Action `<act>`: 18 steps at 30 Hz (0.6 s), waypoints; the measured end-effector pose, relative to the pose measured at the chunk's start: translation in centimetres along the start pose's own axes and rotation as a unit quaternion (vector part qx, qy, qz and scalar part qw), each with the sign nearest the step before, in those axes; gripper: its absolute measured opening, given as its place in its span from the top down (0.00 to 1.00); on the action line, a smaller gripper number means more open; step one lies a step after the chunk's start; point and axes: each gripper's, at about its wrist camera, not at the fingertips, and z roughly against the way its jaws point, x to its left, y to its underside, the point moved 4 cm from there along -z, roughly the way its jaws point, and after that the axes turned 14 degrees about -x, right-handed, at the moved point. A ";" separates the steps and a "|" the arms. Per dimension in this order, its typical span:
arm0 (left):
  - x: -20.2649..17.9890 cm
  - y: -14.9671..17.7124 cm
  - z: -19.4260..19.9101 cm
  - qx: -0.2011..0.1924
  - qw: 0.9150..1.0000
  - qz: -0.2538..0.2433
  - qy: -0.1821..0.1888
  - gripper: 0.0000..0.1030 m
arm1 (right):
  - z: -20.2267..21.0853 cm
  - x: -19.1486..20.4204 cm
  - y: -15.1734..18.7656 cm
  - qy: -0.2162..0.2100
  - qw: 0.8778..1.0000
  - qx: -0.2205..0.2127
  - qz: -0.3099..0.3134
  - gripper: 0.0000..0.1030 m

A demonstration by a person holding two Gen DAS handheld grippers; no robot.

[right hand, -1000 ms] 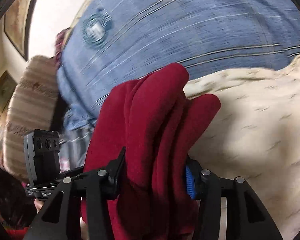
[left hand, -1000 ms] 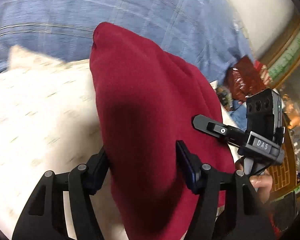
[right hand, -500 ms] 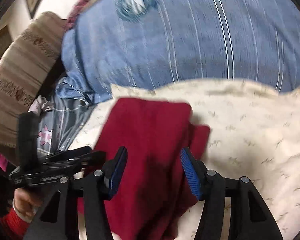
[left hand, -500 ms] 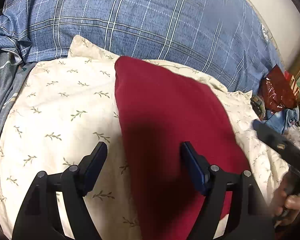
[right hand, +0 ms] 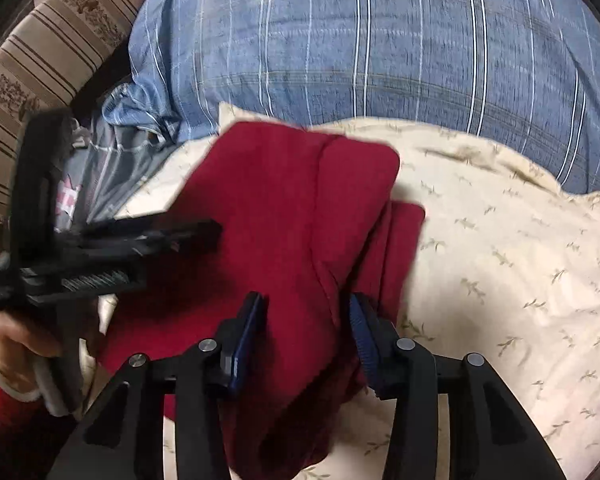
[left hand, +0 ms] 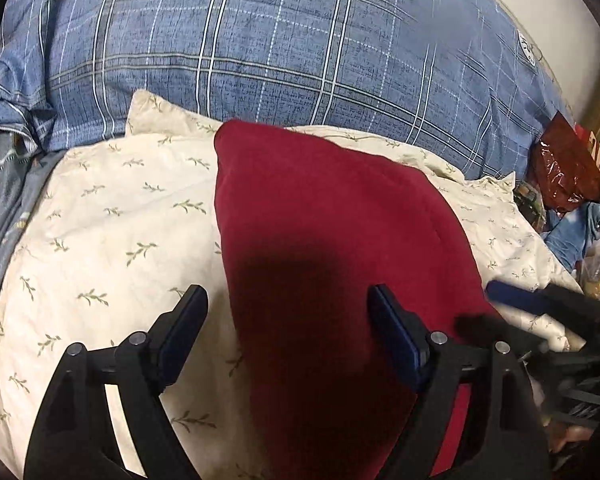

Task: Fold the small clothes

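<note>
A dark red garment (left hand: 332, 248) lies folded on a cream leaf-print pillow (left hand: 112, 232). In the left wrist view my left gripper (left hand: 288, 324) is open, held just above the garment's near part, its jaws wide apart. In the right wrist view the red garment (right hand: 284, 216) shows its folded layers, with a lower layer sticking out at the right. My right gripper (right hand: 306, 328) is open over the garment's near edge, jaws either side of a raised fold. The left gripper (right hand: 140, 240) shows at the left of that view, above the cloth.
A blue plaid duvet (left hand: 300, 40) bulges behind the pillow. A dark red shiny bag (left hand: 568, 168) and blue cloth (left hand: 580, 232) lie at the far right. A striped beige cushion (right hand: 40, 48) sits at the far left of the right wrist view.
Both grippers held the red garment up a second ago. They have laid it on the pillow, opened, and pulled back a little.
</note>
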 end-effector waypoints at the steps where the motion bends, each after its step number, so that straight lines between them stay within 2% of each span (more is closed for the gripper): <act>1: 0.0 0.0 0.0 -0.001 1.000 -0.001 -0.001 0.19 | 0.1 0.2 -0.6 0.001 1.000 -0.008 0.002 0.53; 3: 0.0 0.0 -0.2 0.001 1.000 -0.003 -0.003 0.18 | 0.1 0.2 -2.1 0.019 0.999 -0.030 0.011 0.53; 6: -0.1 -0.1 -0.4 -0.001 1.000 -0.011 -0.007 0.17 | -1.9 0.0 -3.2 0.049 0.998 -0.035 0.018 0.53; 8: -0.2 -0.2 -0.6 -0.002 1.000 -0.017 -0.008 0.16 | -4.2 -0.7 -3.0 0.056 0.998 -0.019 0.013 0.55; 10: -0.2 -0.1 -0.8 0.001 1.000 -0.021 -0.009 0.16 | -6.5 -1.8 -2.0 0.069 0.998 0.004 0.008 0.53; 14: -0.2 -0.1 -1.2 0.005 1.000 -0.025 -0.010 0.15 | -7.2 -3.1 -1.3 0.046 0.999 -0.002 -0.027 0.49; 18: -0.2 -0.1 -0.8 -0.003 0.999 -0.035 -0.019 0.15 | -5.2 -2.7 -1.8 0.047 0.998 0.006 -0.030 0.49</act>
